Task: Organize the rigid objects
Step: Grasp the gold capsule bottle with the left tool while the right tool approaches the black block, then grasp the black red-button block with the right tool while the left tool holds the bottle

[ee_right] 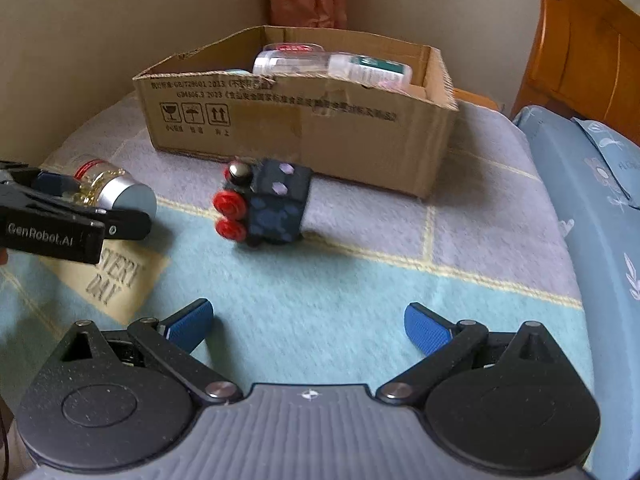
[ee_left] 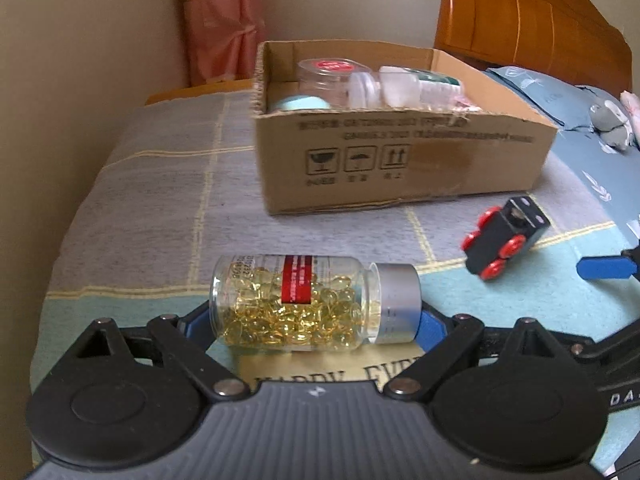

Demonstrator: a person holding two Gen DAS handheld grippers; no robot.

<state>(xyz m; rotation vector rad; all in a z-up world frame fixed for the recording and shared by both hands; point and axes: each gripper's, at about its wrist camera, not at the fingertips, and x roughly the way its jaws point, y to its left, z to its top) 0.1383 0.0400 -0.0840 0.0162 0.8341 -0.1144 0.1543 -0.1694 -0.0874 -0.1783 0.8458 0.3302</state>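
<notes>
The left tongs (ee_left: 316, 320) grip the capsule bottle (ee_left: 304, 304) lengthwise: one blue pad bears on its glass base, the other on its silver cap (ee_left: 398, 304). The bottle lies on its side across the jaws, just above the bed cover (ee_left: 160, 200), in front of the cardboard box (ee_left: 400, 160). The right tongs (ee_right: 308, 326) stand open with nothing between the pads, over the bed cover. The black toy block with red wheels (ee_right: 266, 204) rests on the bed cover just in front of the box, ahead of the right tongs and apart from them. Inside the box lie several clear plastic containers (ee_left: 360, 84).
</notes>
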